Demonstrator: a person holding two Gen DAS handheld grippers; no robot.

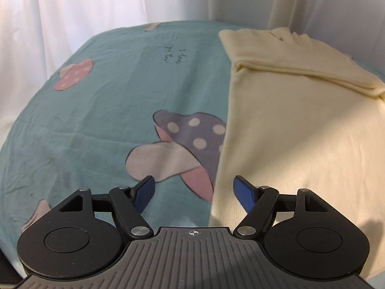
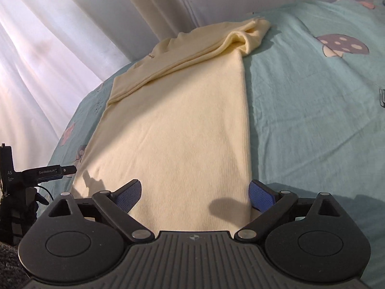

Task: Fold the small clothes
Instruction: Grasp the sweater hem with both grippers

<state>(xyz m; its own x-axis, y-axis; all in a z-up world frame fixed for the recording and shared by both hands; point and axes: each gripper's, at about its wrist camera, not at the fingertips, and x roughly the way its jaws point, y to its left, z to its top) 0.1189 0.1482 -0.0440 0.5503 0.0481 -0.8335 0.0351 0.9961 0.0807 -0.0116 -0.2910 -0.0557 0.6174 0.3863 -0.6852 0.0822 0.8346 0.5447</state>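
Observation:
A pale yellow knit garment [image 1: 300, 125] lies flat on a teal sheet [image 1: 108, 110], folded into a long strip with a sleeve folded across its far end. It also shows in the right wrist view [image 2: 182, 130]. My left gripper [image 1: 193, 192] is open and empty, hovering over the garment's left edge near its near end. My right gripper [image 2: 194, 193] is open and empty, with the garment's near end between its blue pads [image 2: 261, 195]. The other gripper [image 2: 36, 171] shows at the left of the right wrist view.
The teal sheet has mushroom prints [image 1: 182, 144] and covers a bed. White curtains [image 1: 72, 12] hang behind it, also seen in the right wrist view [image 2: 60, 36]. Bare sheet [image 2: 312, 96] lies to the right of the garment.

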